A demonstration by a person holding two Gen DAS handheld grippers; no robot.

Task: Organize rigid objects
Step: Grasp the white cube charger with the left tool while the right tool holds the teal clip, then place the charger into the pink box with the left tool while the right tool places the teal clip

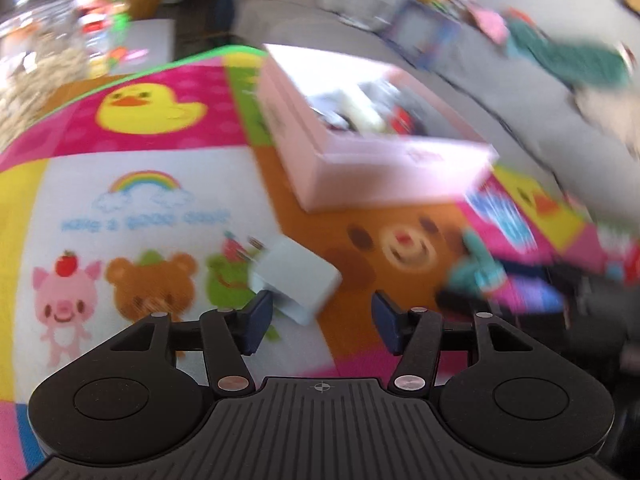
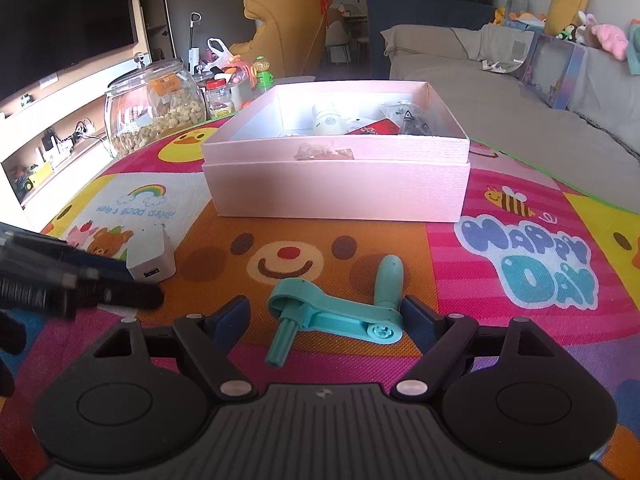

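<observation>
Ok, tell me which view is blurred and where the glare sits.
Left wrist view: motion blur smears the pink box and white charger. Right wrist view: sharp, though light washes out the box's back rim, and fisheye bends the mat's edges.

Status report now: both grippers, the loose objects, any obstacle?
Left gripper open, at white charger, not gripping. Right gripper open around teal crank handle on mat. Pink box open ahead, path unobstructed.

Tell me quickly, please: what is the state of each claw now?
Left claw: open, holding nothing; the white charger lies just ahead.
Right claw: open, around the teal crank handle, not closed on it.
</observation>
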